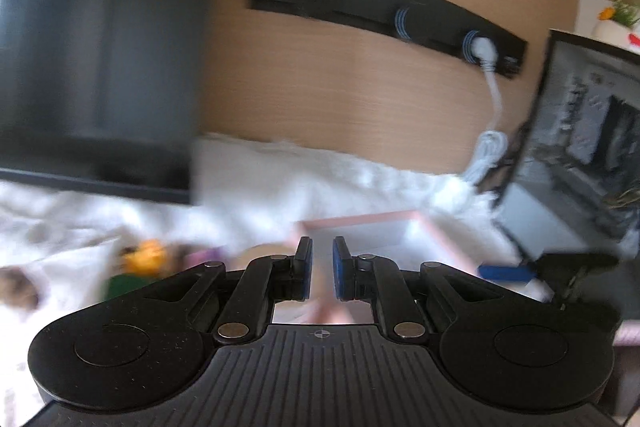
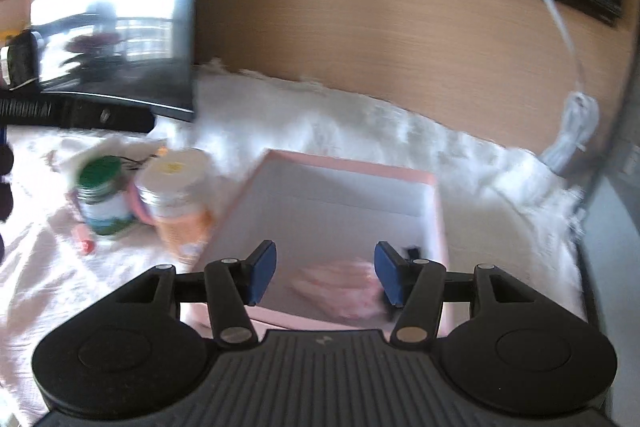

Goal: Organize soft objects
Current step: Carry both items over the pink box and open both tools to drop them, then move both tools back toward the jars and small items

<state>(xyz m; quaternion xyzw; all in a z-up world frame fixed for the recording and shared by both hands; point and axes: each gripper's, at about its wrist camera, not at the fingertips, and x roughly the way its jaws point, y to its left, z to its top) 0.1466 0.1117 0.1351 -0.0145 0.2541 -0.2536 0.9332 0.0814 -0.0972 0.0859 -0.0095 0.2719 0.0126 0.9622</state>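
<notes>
the right hand-held gripper (image 2: 325,273) hovers open over the near end of the pink box (image 2: 352,167), above a pink soft item (image 2: 340,287) lying inside. the left hand-held gripper (image 1: 322,267) is nearly closed and empty. two jars (image 2: 140,199) stand left of the box on the white-covered surface (image 2: 500,187).

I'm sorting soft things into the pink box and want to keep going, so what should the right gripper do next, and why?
Probably lift the right gripper back out of the shallow pink cardboard box. Its jaws stand apart, and the blurred pale pink soft piece seems to lie loose on the box floor between them, so that drop looks done.
</notes>
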